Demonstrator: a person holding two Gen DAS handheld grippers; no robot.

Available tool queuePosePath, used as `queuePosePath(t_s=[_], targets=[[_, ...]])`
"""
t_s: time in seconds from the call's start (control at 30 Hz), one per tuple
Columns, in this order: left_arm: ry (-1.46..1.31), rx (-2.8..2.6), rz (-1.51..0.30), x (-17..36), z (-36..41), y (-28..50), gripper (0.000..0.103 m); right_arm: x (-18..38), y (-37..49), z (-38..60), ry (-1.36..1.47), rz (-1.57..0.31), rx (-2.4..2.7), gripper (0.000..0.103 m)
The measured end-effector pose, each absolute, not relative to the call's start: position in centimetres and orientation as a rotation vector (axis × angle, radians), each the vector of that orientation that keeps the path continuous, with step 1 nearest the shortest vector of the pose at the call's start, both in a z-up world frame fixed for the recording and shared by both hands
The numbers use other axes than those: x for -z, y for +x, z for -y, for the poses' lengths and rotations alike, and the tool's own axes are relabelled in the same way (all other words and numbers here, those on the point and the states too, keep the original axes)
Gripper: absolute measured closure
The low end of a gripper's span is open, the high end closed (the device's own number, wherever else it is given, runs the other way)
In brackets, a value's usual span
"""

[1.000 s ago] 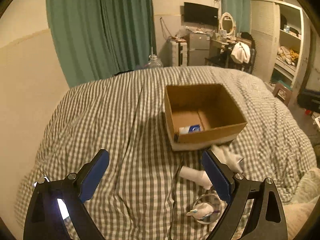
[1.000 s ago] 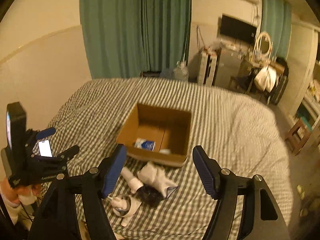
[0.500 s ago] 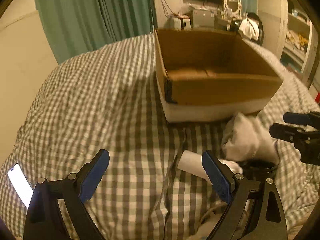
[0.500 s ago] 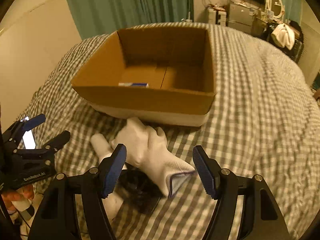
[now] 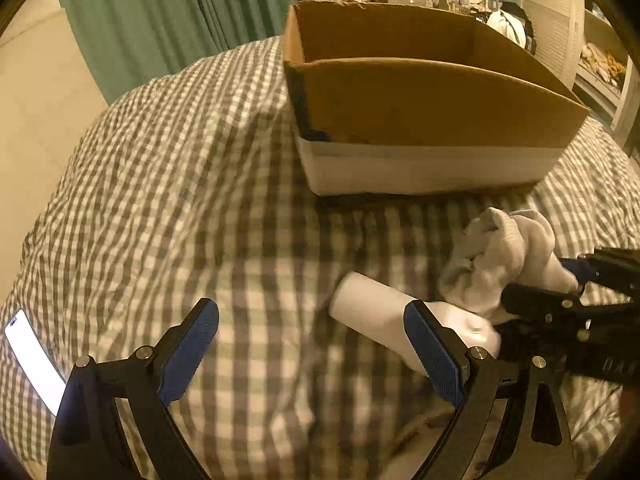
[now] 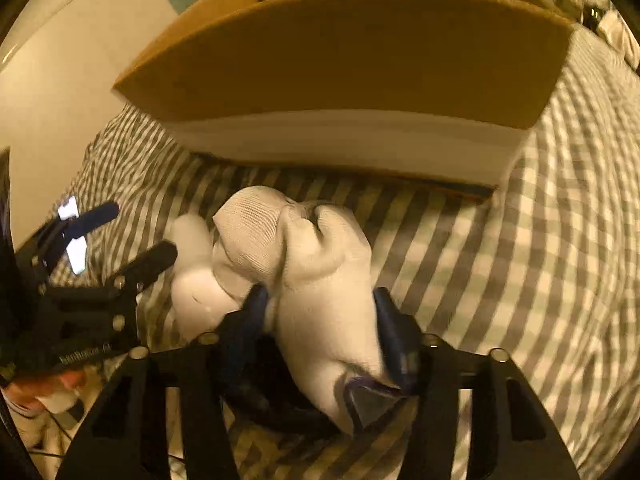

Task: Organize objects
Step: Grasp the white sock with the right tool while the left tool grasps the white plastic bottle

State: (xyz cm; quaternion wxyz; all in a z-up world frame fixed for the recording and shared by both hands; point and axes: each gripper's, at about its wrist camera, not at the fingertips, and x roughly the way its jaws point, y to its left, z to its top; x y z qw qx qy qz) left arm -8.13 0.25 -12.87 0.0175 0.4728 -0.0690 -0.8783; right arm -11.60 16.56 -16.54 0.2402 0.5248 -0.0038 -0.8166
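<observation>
Now the right gripper (image 6: 320, 312) jaws pinch the white glove (image 6: 316, 280); left gripper (image 5: 312, 344) jaws gape wide, empty.

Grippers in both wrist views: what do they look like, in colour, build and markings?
Both alike: the left gripper and right gripper have black angular frames with cut-outs and silver bolt heads, and ribbed blue pads on the fingers. Small pale lettering, unreadable, marks the left one's body.

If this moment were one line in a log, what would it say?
right claw: closing on white glove | left claw: open, empty | cardboard box: just behind
</observation>
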Motion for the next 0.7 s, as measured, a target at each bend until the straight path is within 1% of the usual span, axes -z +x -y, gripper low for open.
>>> queuePosePath(t_s=[0.07, 0.1, 0.27, 0.43, 0.5, 0.53, 0.6, 0.63, 0.7], targets=[[1.472, 2.736, 0.215, 12.3, -1.2, -7.6, 0.007, 15.9, -10.2, -16.7, 1.405, -0.005, 2.28, 0.067], [1.481, 2.743, 0.21, 12.1, -1.6, -7.4, 0.007, 15.4, -9.4, -17.0, 1.391, 0.002, 2.323, 0.068], [1.589, 2.766, 0.111, 12.1, -3.9, -7.6, 0.007, 12.3, -6.6, -19.1, 1.287, -0.025, 2.503, 0.069], [1.727, 2.68, 0.017, 14.5, -5.3, -9.1, 0.007, 10.7, -5.7, -21.0, 1.235, 0.061, 2.57, 0.069], [1.741, 2.648, -0.07, 15.5, -5.0, -9.7, 0.007, 11.0, -5.9, -21.3, 1.25, 0.081, 2.567, 0.069], [1.753, 2.631, -0.154, 16.1, -4.5, -10.0, 0.008, 11.3, -6.1, -21.4, 1.268, 0.096, 2.557, 0.069], [1.751, 2.6, -0.304, 16.9, -3.5, -10.3, 0.015, 11.8, -6.0, -21.5, 1.282, 0.116, 2.545, 0.069], [1.749, 2.583, -0.303, 17.1, -3.4, -10.4, 0.024, 12.0, -5.9, -21.6, 1.29, 0.12, 2.536, 0.069], [1.739, 2.599, -0.256, 17.1, -3.8, -10.2, 0.03, 12.7, -5.8, -21.4, 1.302, 0.112, 2.525, 0.069]])
